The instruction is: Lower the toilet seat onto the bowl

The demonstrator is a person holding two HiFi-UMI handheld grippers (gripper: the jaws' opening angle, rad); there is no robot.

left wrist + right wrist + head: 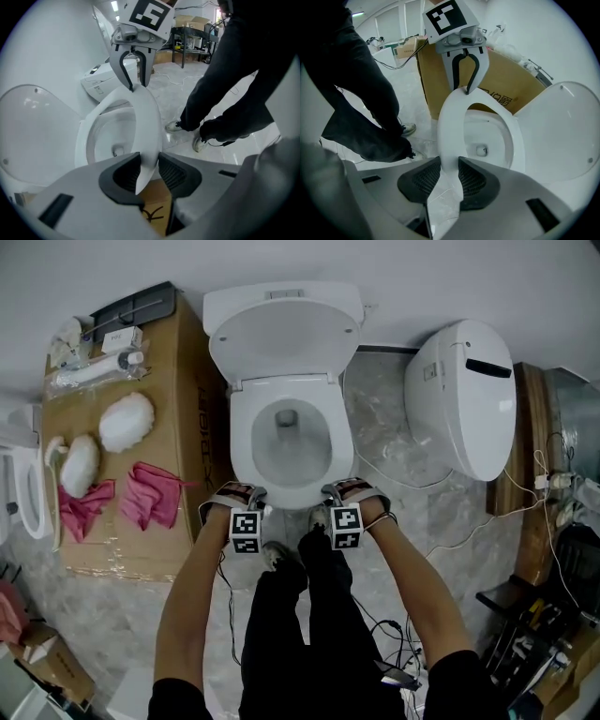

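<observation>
The white toilet seat (244, 442) lies flat on the bowl (292, 499), and the lid (281, 338) stands up against the tank. My left gripper (246, 502) is at the seat's front left, my right gripper (336, 497) at its front right. In the left gripper view the seat's rim (145, 122) runs between the jaws of the left gripper (149, 169), with a gap beside one pad; the right gripper (136, 70) shows across the seat. In the right gripper view the rim (450, 126) sits between the spread jaws of the right gripper (449, 174); the left gripper (466, 75) faces it.
A cardboard box (178, 390) stands left of the toilet with pink cloths (150, 495), white pads and tools on top. A second white toilet unit (464, 409) lies on the marble floor at right, with cables (441, 532) around. The person's legs (300, 615) stand before the bowl.
</observation>
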